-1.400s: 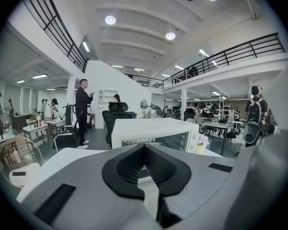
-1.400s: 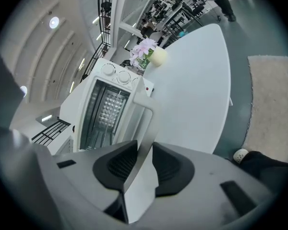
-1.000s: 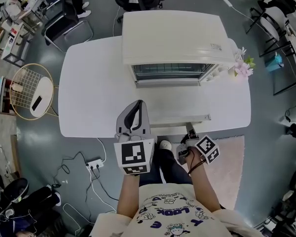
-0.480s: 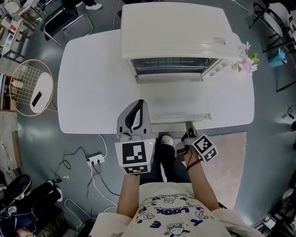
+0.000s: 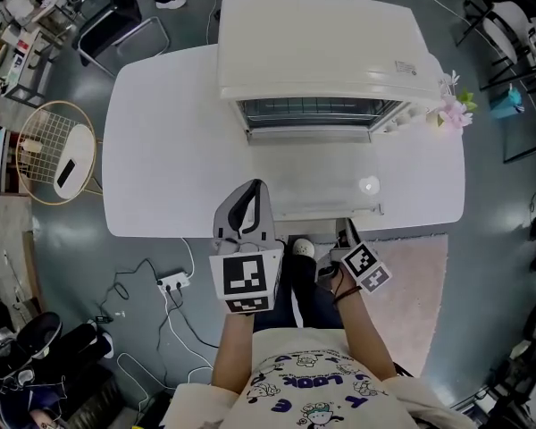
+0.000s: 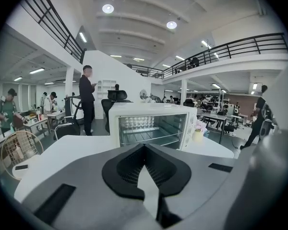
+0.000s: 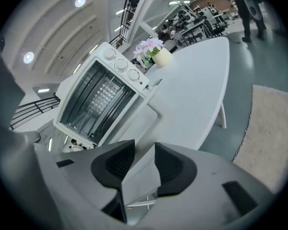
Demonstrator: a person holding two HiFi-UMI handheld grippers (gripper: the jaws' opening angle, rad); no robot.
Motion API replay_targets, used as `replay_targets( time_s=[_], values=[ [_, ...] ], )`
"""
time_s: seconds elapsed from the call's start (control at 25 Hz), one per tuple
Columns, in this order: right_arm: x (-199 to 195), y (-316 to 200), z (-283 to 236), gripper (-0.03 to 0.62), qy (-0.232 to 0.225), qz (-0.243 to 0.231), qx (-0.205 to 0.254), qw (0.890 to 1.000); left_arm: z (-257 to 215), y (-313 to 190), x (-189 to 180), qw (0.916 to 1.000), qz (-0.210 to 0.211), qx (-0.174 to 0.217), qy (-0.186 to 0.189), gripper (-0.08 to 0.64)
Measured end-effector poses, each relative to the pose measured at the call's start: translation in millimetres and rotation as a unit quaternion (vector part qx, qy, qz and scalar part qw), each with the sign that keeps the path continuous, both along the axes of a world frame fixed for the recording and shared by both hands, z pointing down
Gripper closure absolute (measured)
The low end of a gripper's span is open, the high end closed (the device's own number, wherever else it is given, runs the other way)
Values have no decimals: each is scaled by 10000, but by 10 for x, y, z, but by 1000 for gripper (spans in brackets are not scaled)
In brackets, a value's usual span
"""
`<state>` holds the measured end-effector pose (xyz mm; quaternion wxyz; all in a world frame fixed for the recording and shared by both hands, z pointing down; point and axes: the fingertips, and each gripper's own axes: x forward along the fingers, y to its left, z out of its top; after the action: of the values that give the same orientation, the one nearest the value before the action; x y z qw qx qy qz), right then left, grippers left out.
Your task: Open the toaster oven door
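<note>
The cream toaster oven stands at the back of the white table. Its glass door lies folded down flat, the handle near the table's front edge and the wire rack inside showing. My right gripper sits just below that handle, off the table's edge. Its jaws have just been opening and nothing is between them; in the right gripper view the door shows past the gap of that gripper. My left gripper rests over the front edge, left of the door, shut and empty, tips meeting.
A small pot of pink flowers stands right of the oven. A round wire basket sits left of the table, a power strip and cables lie on the floor, and a pink rug is under my right side. People stand far off.
My right gripper has slid back a little from the door handle, its marker cube rolling, and its jaws have spread. The door stays flat. The left gripper has sunk slightly.
</note>
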<state>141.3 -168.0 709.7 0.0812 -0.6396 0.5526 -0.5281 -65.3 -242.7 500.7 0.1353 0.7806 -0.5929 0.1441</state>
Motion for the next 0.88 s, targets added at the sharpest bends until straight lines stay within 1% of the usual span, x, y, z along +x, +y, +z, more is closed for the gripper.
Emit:
replay_targets(
  time_s=[0.12, 0.36, 0.4, 0.48, 0.56, 0.68, 0.76, 0.84, 0.88],
  values=[
    [16, 5, 33, 457, 241, -34, -18, 9997, 38, -9, 28, 10000, 22, -29, -8, 555],
    [61, 19, 49, 437, 887, -138, -76, 9959, 98, -25, 71, 9999, 62, -83, -32, 555],
    [68, 22, 52, 437, 1014, -174, -93, 9947, 104, -27, 77, 9999, 67, -88, -36, 555],
    [88, 25, 42, 419, 1445, -356, -129, 9888, 110, -30, 87, 9999, 74, -96, -41, 555],
    [93, 19, 10, 410, 1942, -577, -163, 9791, 113, -32, 94, 9999, 79, -101, -46, 555],
    [93, 8, -23, 410, 2552, -811, -241, 9632, 128, -31, 113, 9999, 81, -114, -43, 555],
    [89, -14, -44, 410, 3049, -1057, -279, 9461, 143, -28, 127, 9999, 81, -123, -40, 555],
    [107, -30, -52, 423, 3573, -1250, -377, 9248, 163, -26, 133, 9999, 77, -138, -39, 555],
    [137, -24, -39, 512, 3759, -1256, -475, 9169, 172, -25, 134, 9999, 74, -148, -39, 555]
  ],
)
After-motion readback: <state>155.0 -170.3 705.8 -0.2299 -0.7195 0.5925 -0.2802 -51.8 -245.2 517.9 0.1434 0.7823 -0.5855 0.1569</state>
